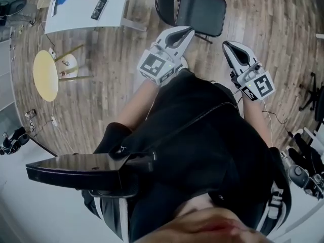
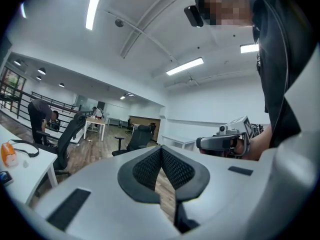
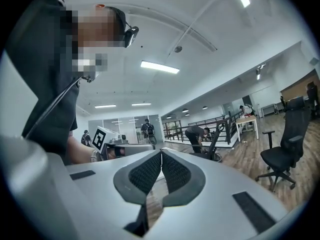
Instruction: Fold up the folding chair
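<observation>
Approach first: left gripper [image 1: 185, 32] and right gripper [image 1: 229, 45], both clenched empty, need to open before reaching the black folding chair [image 1: 201, 11] at upper centre.

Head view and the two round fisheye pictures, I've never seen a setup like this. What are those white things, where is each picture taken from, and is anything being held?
No robot here: a person in black holds a grasping tool in each hand. The head view comes from a camera on their head, looking steeply down. It shows the left tool and the right tool held out in front, with a black folding chair beyond them, not yet folded, on the wooden floor. The cubes with square markers are part of the tools. The two fisheye pictures come from a camera riding on each tool, looking along its jaws. In both, the jaws are shut together with nothing between them, so nothing is held. A white table at upper left carries a few small items.
</observation>
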The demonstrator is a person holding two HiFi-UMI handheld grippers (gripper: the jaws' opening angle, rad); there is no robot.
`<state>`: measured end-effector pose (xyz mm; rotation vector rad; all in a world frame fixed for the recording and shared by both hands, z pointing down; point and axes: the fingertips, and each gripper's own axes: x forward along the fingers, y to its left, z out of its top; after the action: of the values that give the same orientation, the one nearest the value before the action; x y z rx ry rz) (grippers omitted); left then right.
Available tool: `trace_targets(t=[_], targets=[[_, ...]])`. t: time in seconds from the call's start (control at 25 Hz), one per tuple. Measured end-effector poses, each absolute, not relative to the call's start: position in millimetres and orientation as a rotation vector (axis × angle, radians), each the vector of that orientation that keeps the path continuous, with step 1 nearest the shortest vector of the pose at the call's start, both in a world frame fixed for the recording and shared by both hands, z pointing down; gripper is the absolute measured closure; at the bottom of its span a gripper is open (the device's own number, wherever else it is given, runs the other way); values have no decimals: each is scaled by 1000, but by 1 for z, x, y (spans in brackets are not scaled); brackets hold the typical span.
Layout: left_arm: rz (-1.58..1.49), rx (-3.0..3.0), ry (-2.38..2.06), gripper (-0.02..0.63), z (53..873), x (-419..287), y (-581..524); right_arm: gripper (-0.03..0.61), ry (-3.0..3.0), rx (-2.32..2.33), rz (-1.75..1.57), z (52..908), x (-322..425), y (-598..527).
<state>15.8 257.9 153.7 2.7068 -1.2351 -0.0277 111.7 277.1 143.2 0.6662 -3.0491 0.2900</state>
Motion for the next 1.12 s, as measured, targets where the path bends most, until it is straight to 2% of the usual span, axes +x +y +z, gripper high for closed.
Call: trace_targets(t=[0.44, 1.12], targets=[[-17, 2723, -1150, 609, 160, -15, 203, 568, -2999, 792, 298, 145, 87, 227], [113, 2587, -1296, 607, 189, 47, 100, 568, -3020, 573, 456, 214, 149, 95]])
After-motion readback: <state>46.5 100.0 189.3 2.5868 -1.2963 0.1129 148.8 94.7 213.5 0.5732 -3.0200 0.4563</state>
